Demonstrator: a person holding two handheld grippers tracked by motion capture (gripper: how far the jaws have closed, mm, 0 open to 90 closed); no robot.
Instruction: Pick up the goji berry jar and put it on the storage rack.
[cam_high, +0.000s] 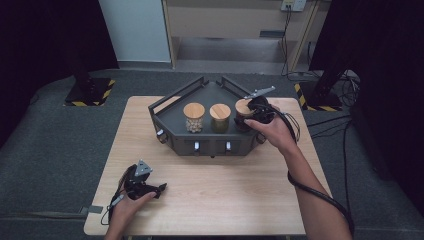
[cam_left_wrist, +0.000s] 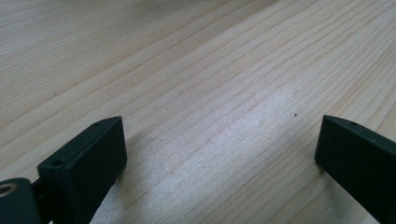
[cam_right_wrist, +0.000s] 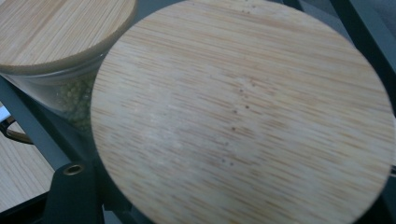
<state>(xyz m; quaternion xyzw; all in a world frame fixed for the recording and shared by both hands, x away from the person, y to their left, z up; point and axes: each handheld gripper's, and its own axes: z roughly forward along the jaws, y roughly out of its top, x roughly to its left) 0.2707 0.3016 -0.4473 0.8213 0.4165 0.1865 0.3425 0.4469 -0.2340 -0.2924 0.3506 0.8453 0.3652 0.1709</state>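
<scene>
High view: right gripper (cam_high: 251, 114) is clamping the rightmost jar (cam_high: 243, 111), all three jars sitting in the tray (cam_high: 167, 112); left gripper (cam_high: 159, 189) is resting open-jawed on the table (cam_high: 230, 200).

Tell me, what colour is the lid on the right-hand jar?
Pale bamboo lid with fine streaky grain, best in the right gripper view.

The left gripper (cam_left_wrist: 219, 154) is hovering low over the pale wooden table (cam_left_wrist: 196, 70), its two black jaws standing wide apart with bare grain lying between them
</scene>
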